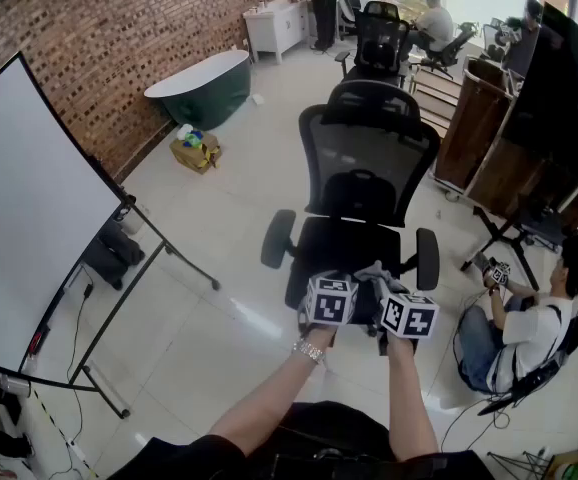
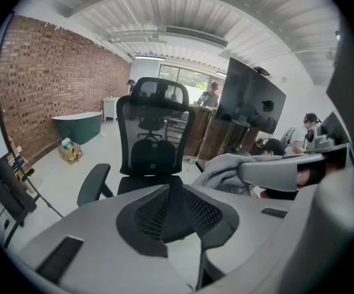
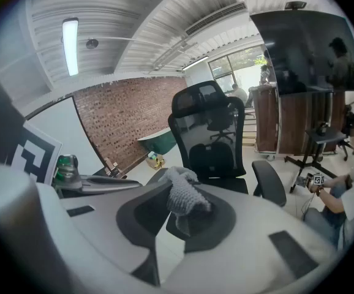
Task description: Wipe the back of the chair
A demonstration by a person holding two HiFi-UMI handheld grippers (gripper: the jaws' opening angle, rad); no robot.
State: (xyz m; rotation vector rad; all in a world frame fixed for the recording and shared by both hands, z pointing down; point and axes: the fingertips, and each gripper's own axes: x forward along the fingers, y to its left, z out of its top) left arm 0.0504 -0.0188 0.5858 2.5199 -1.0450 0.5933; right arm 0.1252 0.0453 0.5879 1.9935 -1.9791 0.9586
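chair back (image 1: 371, 158) of black mesh, upright

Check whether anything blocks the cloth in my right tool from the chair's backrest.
Nothing visible does: the cloth in the right tool faces the backrest across open air, with only the chair's own seat below.

Open-plan office, loft-style: brick wall (image 1: 119, 38), whiteboard (image 1: 29, 218) on stand, mesh office chair (image 1: 369, 168), big dark screen (image 1: 564, 98), pale tiled floor (image 1: 219, 318).
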